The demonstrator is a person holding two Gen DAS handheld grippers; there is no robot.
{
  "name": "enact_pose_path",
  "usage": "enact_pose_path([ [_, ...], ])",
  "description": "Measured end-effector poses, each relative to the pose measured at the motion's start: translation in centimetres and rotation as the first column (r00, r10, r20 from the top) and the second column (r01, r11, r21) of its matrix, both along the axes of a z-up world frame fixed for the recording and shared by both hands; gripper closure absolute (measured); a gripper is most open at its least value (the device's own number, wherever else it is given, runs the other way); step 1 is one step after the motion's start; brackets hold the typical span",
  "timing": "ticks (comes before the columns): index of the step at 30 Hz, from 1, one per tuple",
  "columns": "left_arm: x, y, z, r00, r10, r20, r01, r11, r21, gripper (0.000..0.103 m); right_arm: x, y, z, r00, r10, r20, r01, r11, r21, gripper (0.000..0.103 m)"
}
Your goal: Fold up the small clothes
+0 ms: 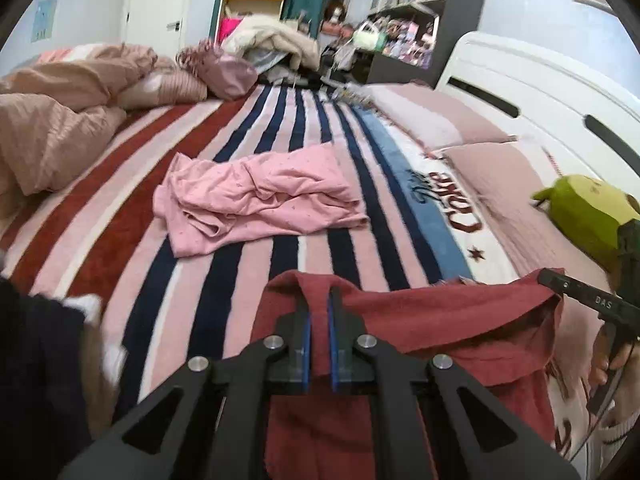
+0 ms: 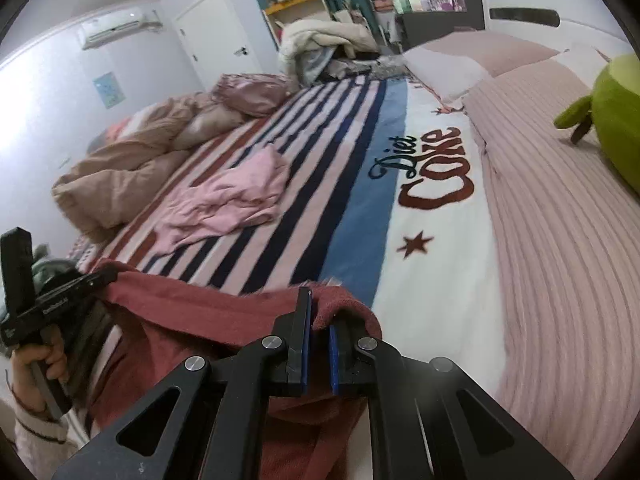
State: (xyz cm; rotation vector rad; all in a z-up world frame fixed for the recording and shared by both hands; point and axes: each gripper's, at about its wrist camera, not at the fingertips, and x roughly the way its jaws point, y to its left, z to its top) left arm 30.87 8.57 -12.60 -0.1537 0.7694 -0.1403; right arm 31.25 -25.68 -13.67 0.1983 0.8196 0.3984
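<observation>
A dark red garment (image 1: 432, 320) hangs stretched between my two grippers above the near edge of the bed. My left gripper (image 1: 320, 300) is shut on its left top corner. My right gripper (image 2: 319, 312) is shut on its right top corner, and it shows at the right in the left wrist view (image 1: 560, 284). The left gripper shows at the left in the right wrist view (image 2: 102, 278). The red garment (image 2: 192, 304) sags between them. A crumpled pink garment (image 1: 256, 196) lies on the striped blanket farther away; it also shows in the right wrist view (image 2: 224, 200).
The striped "Diet Coke" blanket (image 2: 360, 184) covers the bed. A bunched tan duvet (image 1: 60, 120) lies at the left. Pink pillows (image 1: 492, 168) and a green plush toy (image 1: 588, 212) lie at the right by the white headboard (image 1: 540, 80). Dark clothing (image 1: 36, 360) is at the near left.
</observation>
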Motion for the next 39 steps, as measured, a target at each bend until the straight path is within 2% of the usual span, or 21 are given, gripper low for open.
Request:
enact_pose_path([
  [3,2.9,0.4,-1.4,0.999,0.040,-0.033,-0.040,0.999,-0.003,0.091,2.4,0.0,-1.4,0.999,-0.012,-0.042,0.012,1.000,-0.007,0.097],
  [5,3.9,0.6,-2.0,0.997,0.069,-0.034,-0.069,0.998,-0.002,0.071,3.4,-0.4,-2.5,0.998,-0.031,-0.060,0.031,1.000,-0.006,0.092],
  [6,4.3,0.8,-2.3,0.996,0.079,-0.031,-0.079,0.997,0.000,0.068,3.8,-0.6,-3.0,0.997,-0.032,-0.072,0.031,0.999,-0.007,0.081],
  [9,5.4,1.3,-3.0,0.995,0.085,-0.058,-0.083,0.996,0.038,0.054,4.7,-0.6,-3.9,0.991,0.043,-0.129,-0.041,0.999,0.014,0.028],
  [10,5.2,1.2,-3.1,0.996,0.045,-0.079,-0.042,0.999,0.034,0.044,4.6,-0.6,-3.9,0.987,0.075,-0.145,-0.074,0.997,0.015,0.025],
  [11,4.9,0.9,-3.0,0.996,0.000,-0.085,0.002,1.000,0.027,0.037,4.2,-0.6,-3.6,0.986,0.090,-0.143,-0.090,0.996,0.008,0.026],
  [12,4.0,0.4,-2.8,0.997,-0.045,-0.066,0.048,0.998,0.035,0.037,3.5,-0.9,-2.9,0.990,0.082,-0.116,-0.083,0.996,-0.005,0.026],
  [15,2.0,-0.2,-2.9,0.996,-0.064,-0.062,0.068,0.995,0.076,0.036,0.7,-1.5,-0.8,0.996,0.086,-0.033,-0.086,0.996,0.013,0.026],
  [17,1.0,0.1,-3.7,0.993,-0.072,-0.093,0.075,0.997,0.031,0.036,-1.2,-1.4,-0.2,0.992,0.127,-0.017,-0.126,0.991,0.051,0.027],
  [19,0.1,0.4,-4.6,0.989,-0.088,-0.121,0.088,0.996,-0.005,0.036,-3.1,-0.3,-0.2,0.983,0.183,-0.010,-0.183,0.983,0.036,0.068],
  [21,-1.1,0.3,-5.2,0.986,-0.109,-0.127,0.107,0.994,-0.023,0.036,-4.4,1.5,-1.3,0.965,0.259,-0.044,-0.259,0.966,0.011,0.091],
  [22,-1.6,0.1,-5.5,0.984,-0.124,-0.131,0.122,0.992,-0.021,0.038,-4.4,2.6,-2.1,0.953,0.294,-0.076,-0.293,0.956,0.016,0.093],
  [24,-2.2,-0.3,-6.2,0.983,-0.120,-0.139,0.124,0.992,0.025,0.050,-3.8,4.0,-3.8,0.941,0.314,-0.130,-0.316,0.949,0.001,0.093],
  [25,-2.2,-0.3,-6.5,0.984,-0.102,-0.147,0.110,0.993,0.048,0.060,-2.9,4.7,-4.7,0.941,0.303,-0.151,-0.309,0.951,-0.016,0.093],
  [29,-2.0,0.9,-7.2,0.985,-0.061,-0.164,0.062,0.998,0.003,0.089,0.6,4.7,-5.6,0.975,0.171,-0.145,-0.180,0.982,-0.049,0.097],
  [31,-2.3,1.4,-7.1,0.988,-0.048,-0.150,0.049,0.999,0.004,0.091,1.7,3.8,-5.1,0.991,0.070,-0.111,-0.082,0.990,-0.114,0.096],
  [33,-2.7,1.4,-6.9,0.991,-0.038,-0.131,0.041,0.999,0.019,0.092,1.6,2.8,-4.1,0.997,0.007,-0.072,-0.020,0.984,-0.178,0.088],
  [35,-3.4,1.3,-6.7,0.992,-0.034,-0.121,0.038,0.999,0.028,0.093,0.4,1.5,-3.4,0.996,0.008,-0.084,-0.020,0.990,-0.142,0.072],
  [36,-3.8,1.3,-6.5,0.992,-0.036,-0.120,0.038,0.999,0.022,0.093,-0.7,0.7,-3.0,0.995,0.016,-0.094,-0.027,0.993,-0.116,0.057],
  [37,-4.3,1.5,-6.4,0.991,-0.047,-0.122,0.047,0.999,-0.001,0.091,-2.2,0.1,-2.7,0.994,0.036,-0.099,-0.046,0.994,-0.099,0.047],
  [39,-5.7,1.8,-6.0,0.990,-0.074,-0.116,0.067,0.996,-0.066,0.074,-5.0,-0.3,-2.4,0.990,0.089,-0.112,-0.100,0.991,-0.094,0.042],
])
